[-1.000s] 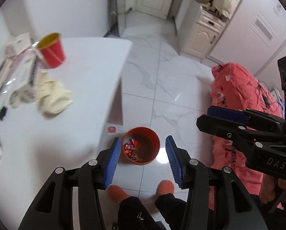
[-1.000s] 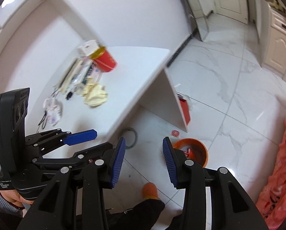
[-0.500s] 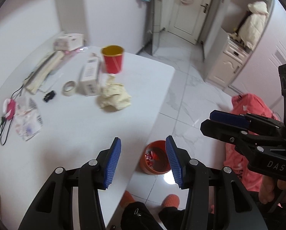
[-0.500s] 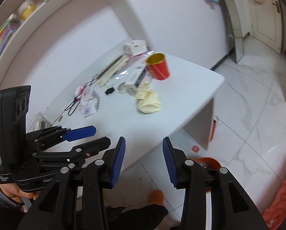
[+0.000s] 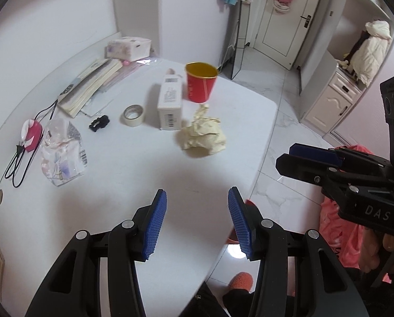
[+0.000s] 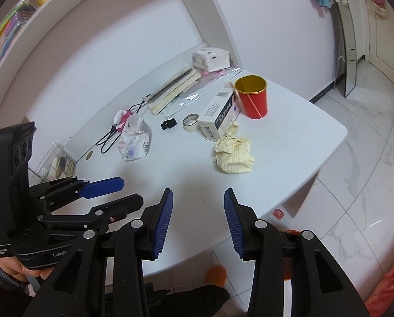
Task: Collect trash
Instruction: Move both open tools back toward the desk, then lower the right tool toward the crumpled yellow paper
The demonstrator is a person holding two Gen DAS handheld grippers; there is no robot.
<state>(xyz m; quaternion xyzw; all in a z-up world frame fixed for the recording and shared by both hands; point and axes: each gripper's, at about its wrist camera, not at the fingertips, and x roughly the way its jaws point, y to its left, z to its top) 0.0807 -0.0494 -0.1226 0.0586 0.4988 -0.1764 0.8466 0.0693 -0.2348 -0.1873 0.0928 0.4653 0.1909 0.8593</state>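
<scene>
Both tools hung over the bare near part of the white desk (image 5: pixel 112 185), its rounded edge at 3 o'clock dropping to open tile floor (image 6: pixel 368 158). Left tool (image 5: pixel 197 220) and right tool (image 6: pixel 198 220) stood spread, nothing between the pads. Crumpled yellow paper (image 5: pixel 203 137) sat at 12 o'clock, near the edge, just beside a white box (image 5: pixel 170 105) and red cup (image 5: pixel 200 85). Orange bin (image 6: pixel 293 233) mostly hidden behind the right tool.

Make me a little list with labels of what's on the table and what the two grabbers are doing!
table: white
trash: crumpled yellow paper, crinkled plastic wrapper
other things: red cup, white box, tape roll, books
left gripper: open, empty, above the table
right gripper: open, empty, above the table
bin: orange, on the floor, mostly hidden
</scene>
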